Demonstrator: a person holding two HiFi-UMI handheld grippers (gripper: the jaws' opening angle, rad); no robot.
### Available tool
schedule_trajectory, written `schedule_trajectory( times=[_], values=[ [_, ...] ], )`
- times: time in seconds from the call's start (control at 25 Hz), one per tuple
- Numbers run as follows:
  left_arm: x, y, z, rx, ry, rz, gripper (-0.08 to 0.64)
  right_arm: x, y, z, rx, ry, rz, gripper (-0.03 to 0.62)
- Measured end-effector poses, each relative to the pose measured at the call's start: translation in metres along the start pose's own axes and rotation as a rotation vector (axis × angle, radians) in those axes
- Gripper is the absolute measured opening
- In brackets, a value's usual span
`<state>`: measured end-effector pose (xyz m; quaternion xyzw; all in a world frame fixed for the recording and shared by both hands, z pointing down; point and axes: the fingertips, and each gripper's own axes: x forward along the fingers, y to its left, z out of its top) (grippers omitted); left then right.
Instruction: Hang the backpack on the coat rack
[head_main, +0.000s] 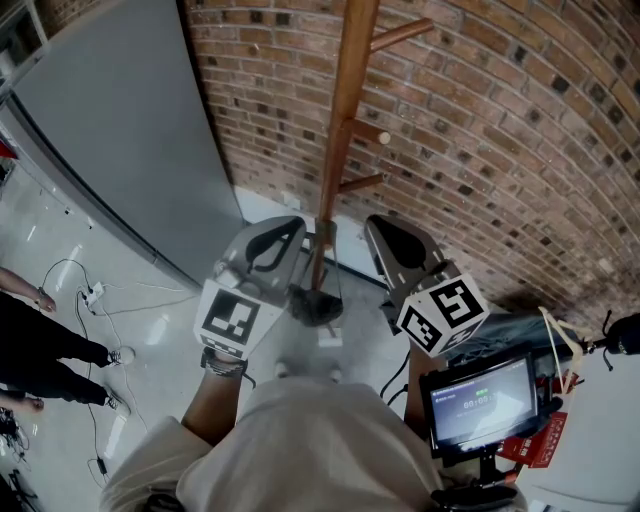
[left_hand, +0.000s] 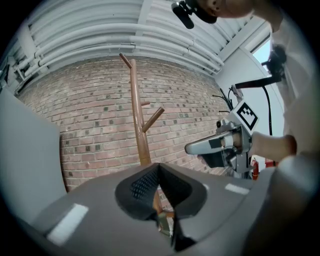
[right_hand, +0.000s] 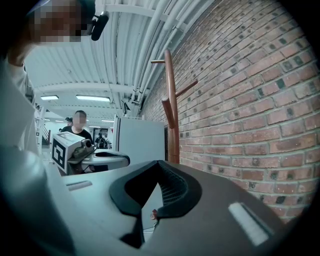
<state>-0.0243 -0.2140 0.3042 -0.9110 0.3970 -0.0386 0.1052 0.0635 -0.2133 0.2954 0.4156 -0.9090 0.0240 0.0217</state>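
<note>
The wooden coat rack (head_main: 340, 130) stands against the brick wall, its pegs bare and its dark base (head_main: 316, 305) on the floor between my two grippers. My left gripper (head_main: 290, 225) and right gripper (head_main: 385, 225) are held level side by side, one on each side of the pole. Both point at the wall. In the left gripper view the jaws (left_hand: 159, 167) meet at the tip with nothing held, and the rack (left_hand: 137, 120) rises ahead. The right gripper's jaws (right_hand: 159, 164) also meet empty, with the rack (right_hand: 171, 100) just beyond. I see no backpack in any view.
A tall grey panel (head_main: 120, 130) leans along the wall at the left. Cables (head_main: 90, 295) trail over the white floor, and a person's legs (head_main: 40, 350) show at the left edge. A small monitor (head_main: 480, 400) sits at the lower right, with a dark shape (head_main: 520, 325) behind it.
</note>
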Motion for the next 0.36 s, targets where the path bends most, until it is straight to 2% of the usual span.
schedule_trajectory(
  times=[0.36],
  values=[
    [0.0033,0.0011,-0.0088,-0.008,0.020,0.001,0.000,0.0020,-0.0013,-0.0040,0.006,0.008,0.004,0.000]
  ],
)
